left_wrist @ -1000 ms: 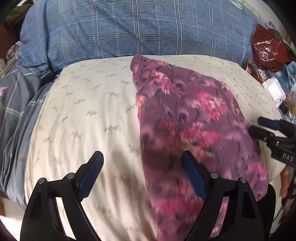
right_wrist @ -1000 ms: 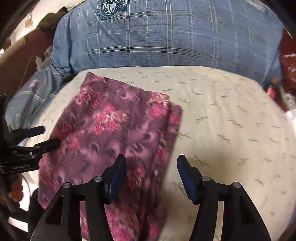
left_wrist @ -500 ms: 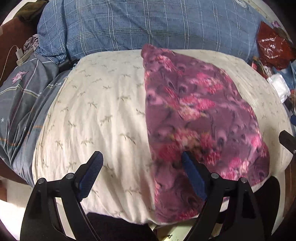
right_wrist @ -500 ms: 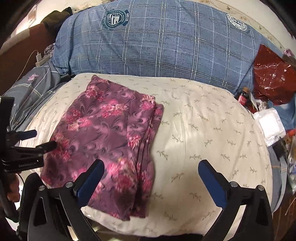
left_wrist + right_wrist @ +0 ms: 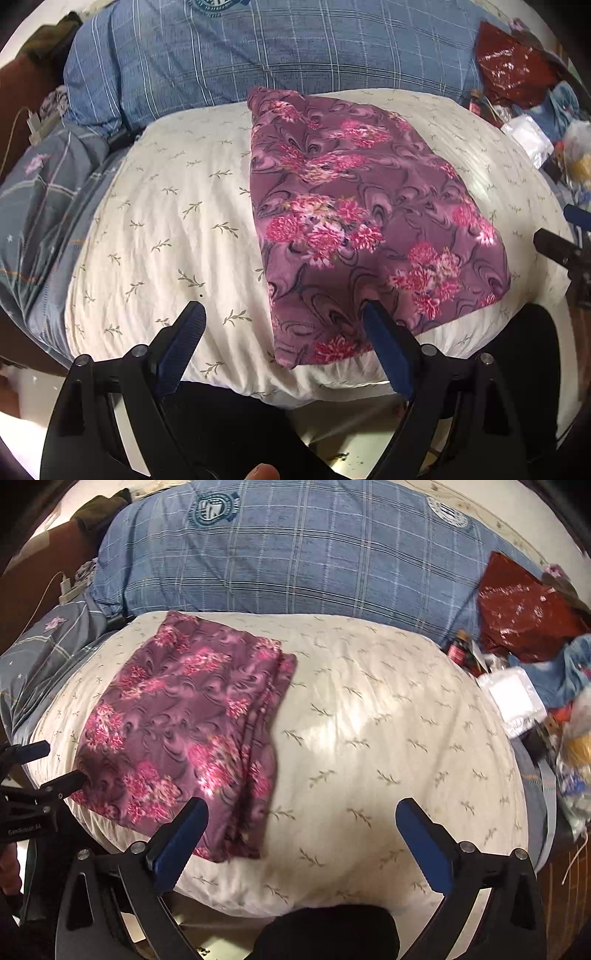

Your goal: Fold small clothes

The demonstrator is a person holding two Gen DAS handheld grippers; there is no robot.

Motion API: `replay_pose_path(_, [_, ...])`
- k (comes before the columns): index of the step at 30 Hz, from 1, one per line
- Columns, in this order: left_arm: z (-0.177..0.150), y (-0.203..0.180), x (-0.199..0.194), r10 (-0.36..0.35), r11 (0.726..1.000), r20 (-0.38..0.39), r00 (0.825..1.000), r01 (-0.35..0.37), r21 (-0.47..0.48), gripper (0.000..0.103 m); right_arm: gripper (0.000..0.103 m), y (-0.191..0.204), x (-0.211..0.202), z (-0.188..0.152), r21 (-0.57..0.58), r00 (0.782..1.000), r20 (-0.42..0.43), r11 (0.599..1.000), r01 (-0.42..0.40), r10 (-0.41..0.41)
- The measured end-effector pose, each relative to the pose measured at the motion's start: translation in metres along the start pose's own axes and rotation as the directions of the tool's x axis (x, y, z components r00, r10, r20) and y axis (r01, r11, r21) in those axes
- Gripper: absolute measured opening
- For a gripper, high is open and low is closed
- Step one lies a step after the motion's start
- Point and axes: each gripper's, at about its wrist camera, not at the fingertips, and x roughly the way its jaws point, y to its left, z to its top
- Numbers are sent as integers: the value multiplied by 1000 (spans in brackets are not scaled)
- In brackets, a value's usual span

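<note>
**Folded garment on pillow; both grippers empty**

The purple floral garment (image 5: 362,229) lies folded flat on the cream leaf-print pillow (image 5: 166,229), toward the pillow's left half in the right wrist view. The left gripper (image 5: 284,325) and the right gripper (image 5: 301,818) hang above the near edge, jaws spread wide, holding nothing. A blue plaid pillow (image 5: 295,561) lies behind.

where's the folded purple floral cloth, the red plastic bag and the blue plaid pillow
folded purple floral cloth (image 5: 177,716), right wrist view, middle of its top layer
red plastic bag (image 5: 521,609), right wrist view, its crinkled face
blue plaid pillow (image 5: 314,561), right wrist view, centre of its front
</note>
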Motion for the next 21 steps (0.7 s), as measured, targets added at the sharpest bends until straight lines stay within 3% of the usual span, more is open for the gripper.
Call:
replay_pose_path(17, [-16,-31,-12,-123,991,-19,992,124,53,88,103,-15,-6,-21,50,1000,-23,999,-5,6])
replay_pose_path(21, [-18,-40,-17,-112,991,0,994,111,69,88,103,-14,-6,-23,34,1000,-20,999,15,-14])
